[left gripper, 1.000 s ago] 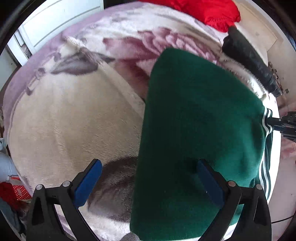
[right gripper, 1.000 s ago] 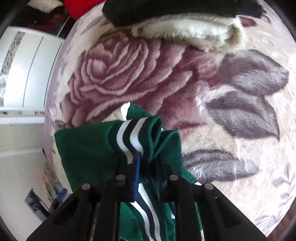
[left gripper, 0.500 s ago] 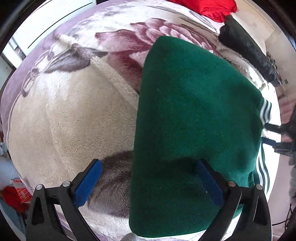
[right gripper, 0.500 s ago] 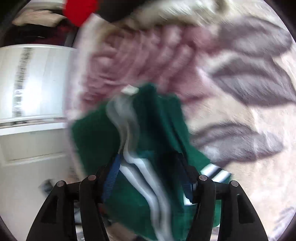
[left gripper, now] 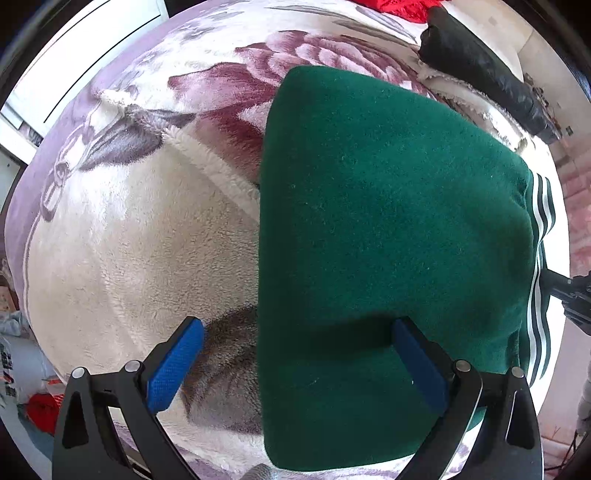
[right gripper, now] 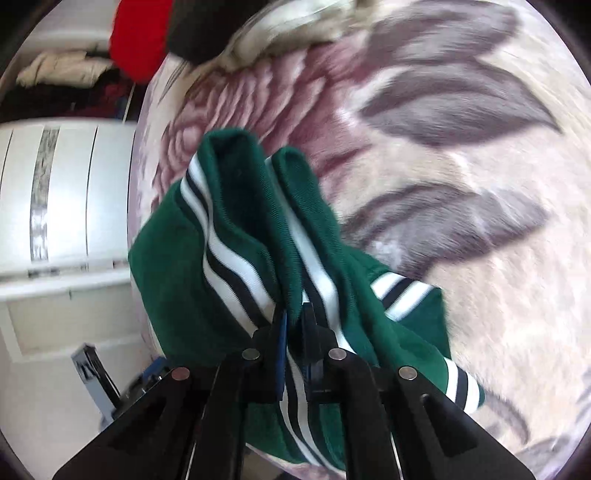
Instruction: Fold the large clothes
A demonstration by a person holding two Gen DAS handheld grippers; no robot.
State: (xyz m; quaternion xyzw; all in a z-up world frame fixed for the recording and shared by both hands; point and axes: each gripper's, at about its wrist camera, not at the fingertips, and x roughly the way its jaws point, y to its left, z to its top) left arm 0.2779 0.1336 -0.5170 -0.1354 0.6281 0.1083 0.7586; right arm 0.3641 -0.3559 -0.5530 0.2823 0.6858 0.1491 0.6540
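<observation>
The left gripper (left gripper: 295, 354) stands spread wide over the green sweater (left gripper: 388, 240) on the floral blanket (left gripper: 129, 240), gripping nothing. At three o'clock, the right gripper (right gripper: 294, 325) has just closed, pinching the striped ribbed hem (right gripper: 236, 258); the bunched layers could slip out, spoiling the fold.

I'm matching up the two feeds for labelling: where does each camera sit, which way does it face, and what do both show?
Left wrist: on the left gripper, looking steeply down at the folded dark green fleece garment on the floral plush blanket; its wide-open blue-padded fingers show.
Right wrist: on the right gripper, angled down across the blanket; its black fingers are shut on the garment's striped hem.
Shared: garment, blanket, a red cloth; the right gripper's tip appears at the left view's edge.
</observation>
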